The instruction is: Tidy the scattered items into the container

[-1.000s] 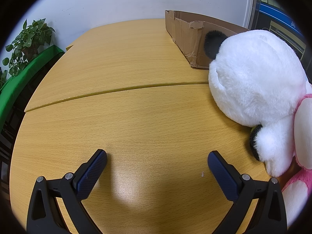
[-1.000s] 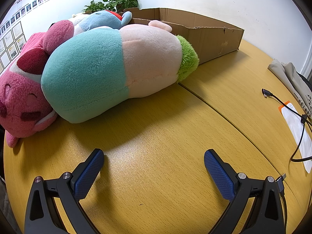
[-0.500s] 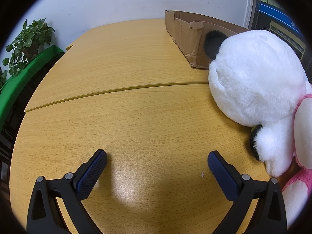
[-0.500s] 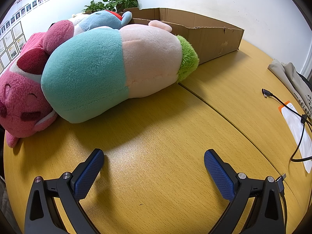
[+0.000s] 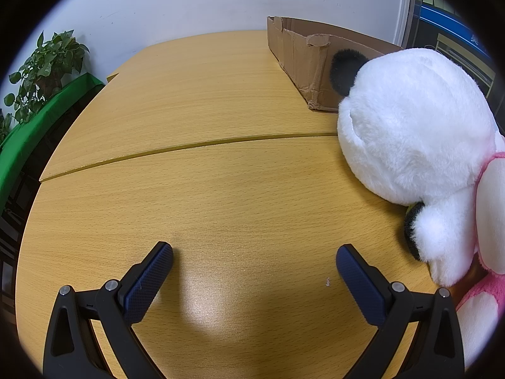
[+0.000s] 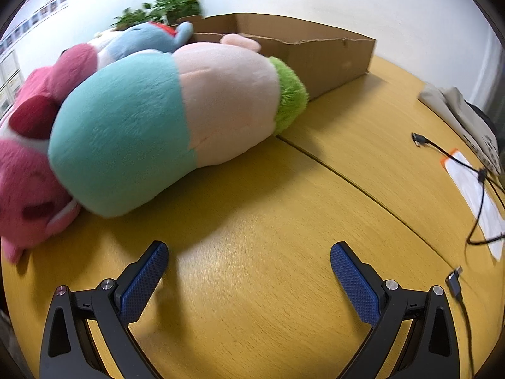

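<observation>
Cardboard box (image 6: 318,53) — brown, open-topped, low-walled, torn flaps, sits at the far side of the wooden tabletop. Teal-pink-green plush (image 6: 170,120) lies on its side on the tabletop, green tuft end just beside the box wall. Pink plush (image 6: 28,164) lies against its teal end. Blue plush (image 6: 148,38) rests behind, near the box's corner. White panda plush (image 5: 416,126) — black ears, head on the tabletop, touching the box's near corner; a pink-and-white plush (image 5: 483,287) is pressed against it.
</observation>
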### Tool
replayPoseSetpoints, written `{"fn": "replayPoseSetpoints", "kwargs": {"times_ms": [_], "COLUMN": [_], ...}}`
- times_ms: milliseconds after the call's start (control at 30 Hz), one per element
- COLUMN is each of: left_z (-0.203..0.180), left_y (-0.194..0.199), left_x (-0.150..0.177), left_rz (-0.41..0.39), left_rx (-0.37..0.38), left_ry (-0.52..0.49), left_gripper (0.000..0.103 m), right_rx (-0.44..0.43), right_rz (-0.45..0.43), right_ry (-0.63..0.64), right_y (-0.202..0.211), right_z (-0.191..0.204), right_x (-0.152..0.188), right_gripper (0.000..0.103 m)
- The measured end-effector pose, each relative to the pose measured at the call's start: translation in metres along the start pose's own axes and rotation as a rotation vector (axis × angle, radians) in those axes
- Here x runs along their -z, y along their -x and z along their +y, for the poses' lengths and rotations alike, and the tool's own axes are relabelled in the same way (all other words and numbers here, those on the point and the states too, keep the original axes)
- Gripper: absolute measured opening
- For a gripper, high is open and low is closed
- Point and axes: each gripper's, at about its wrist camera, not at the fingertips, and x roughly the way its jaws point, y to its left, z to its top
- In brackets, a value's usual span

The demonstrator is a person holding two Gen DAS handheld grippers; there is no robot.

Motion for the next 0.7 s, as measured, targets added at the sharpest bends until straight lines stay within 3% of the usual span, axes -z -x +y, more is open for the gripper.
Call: {"fn": "replayPoseSetpoints", "kwargs": {"times_ms": [700], "left_z": [0.0002], "left_y": [0.0003], "left_x": [-0.0003], "left_rz": [0.0], "left_rx": [0.0], "left_ry": [-0.001], "left_gripper": [0.103], "right_rx": [0.014], "right_rz": [0.001], "right_ry": [-0.019], "right_y": [-0.0045], "right_z": [0.0005], "right_x": [0.0003], "right_gripper": [0.103]}}
